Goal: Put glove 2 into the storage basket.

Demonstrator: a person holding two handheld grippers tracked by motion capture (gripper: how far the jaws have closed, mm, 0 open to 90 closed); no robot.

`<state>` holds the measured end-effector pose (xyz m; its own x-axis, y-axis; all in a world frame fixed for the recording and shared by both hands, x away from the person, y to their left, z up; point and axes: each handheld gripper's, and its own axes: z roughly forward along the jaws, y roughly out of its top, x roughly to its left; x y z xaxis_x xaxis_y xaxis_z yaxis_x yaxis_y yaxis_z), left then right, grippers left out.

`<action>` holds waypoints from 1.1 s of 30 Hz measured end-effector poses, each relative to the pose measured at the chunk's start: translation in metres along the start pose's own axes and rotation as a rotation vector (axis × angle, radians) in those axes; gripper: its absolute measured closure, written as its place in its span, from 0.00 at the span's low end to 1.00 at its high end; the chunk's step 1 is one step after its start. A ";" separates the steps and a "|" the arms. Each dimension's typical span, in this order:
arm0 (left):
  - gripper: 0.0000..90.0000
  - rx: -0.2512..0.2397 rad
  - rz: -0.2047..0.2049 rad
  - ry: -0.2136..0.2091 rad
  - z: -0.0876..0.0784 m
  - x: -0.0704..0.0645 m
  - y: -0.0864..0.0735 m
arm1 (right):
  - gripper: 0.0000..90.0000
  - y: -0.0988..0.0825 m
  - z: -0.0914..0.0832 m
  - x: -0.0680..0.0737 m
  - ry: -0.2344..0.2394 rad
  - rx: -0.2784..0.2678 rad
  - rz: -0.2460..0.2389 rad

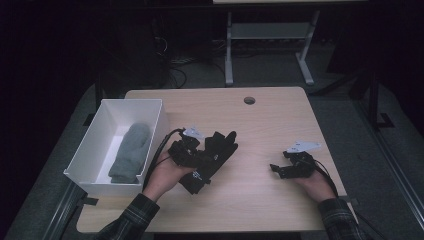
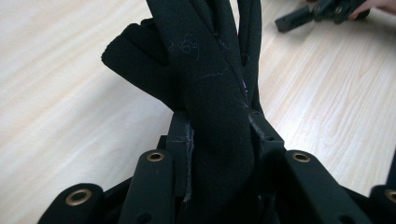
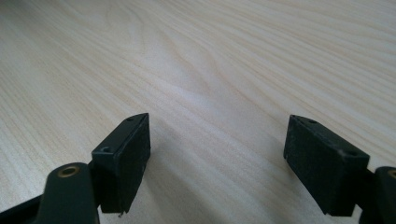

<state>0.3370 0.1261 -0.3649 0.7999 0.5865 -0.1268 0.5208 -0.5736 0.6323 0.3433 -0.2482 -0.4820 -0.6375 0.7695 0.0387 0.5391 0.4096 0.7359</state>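
Observation:
A black glove (image 1: 222, 145) hangs pinched between the jaws of my left gripper (image 1: 204, 162), just above the middle of the wooden table (image 1: 270, 125). In the left gripper view the glove (image 2: 210, 84) runs up between the two pads, fingers pointing away, and the left gripper (image 2: 222, 133) is shut on the fabric. My right gripper (image 1: 280, 170) rests low on the table's right side. In its own view the right gripper (image 3: 224, 158) stands wide open over bare wood. A grey mitten (image 1: 129, 152) lies in the white box (image 1: 87, 145) at the left.
The white box sits at the table's left edge, just left of my left hand. A round cable hole (image 1: 249, 100) lies near the far edge. The right gripper (image 2: 322, 11) is seen far off in the left gripper view. A grey desk frame (image 1: 267, 45) stands beyond the table.

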 end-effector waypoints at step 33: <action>0.74 -0.141 -0.256 0.257 -0.157 0.109 -0.015 | 0.25 0.000 0.000 0.000 -0.001 -0.001 0.002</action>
<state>0.3693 0.2884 -0.2677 0.5388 0.8353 -0.1097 0.6337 -0.3160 0.7060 0.3433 -0.2478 -0.4820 -0.6363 0.7704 0.0396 0.5396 0.4079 0.7365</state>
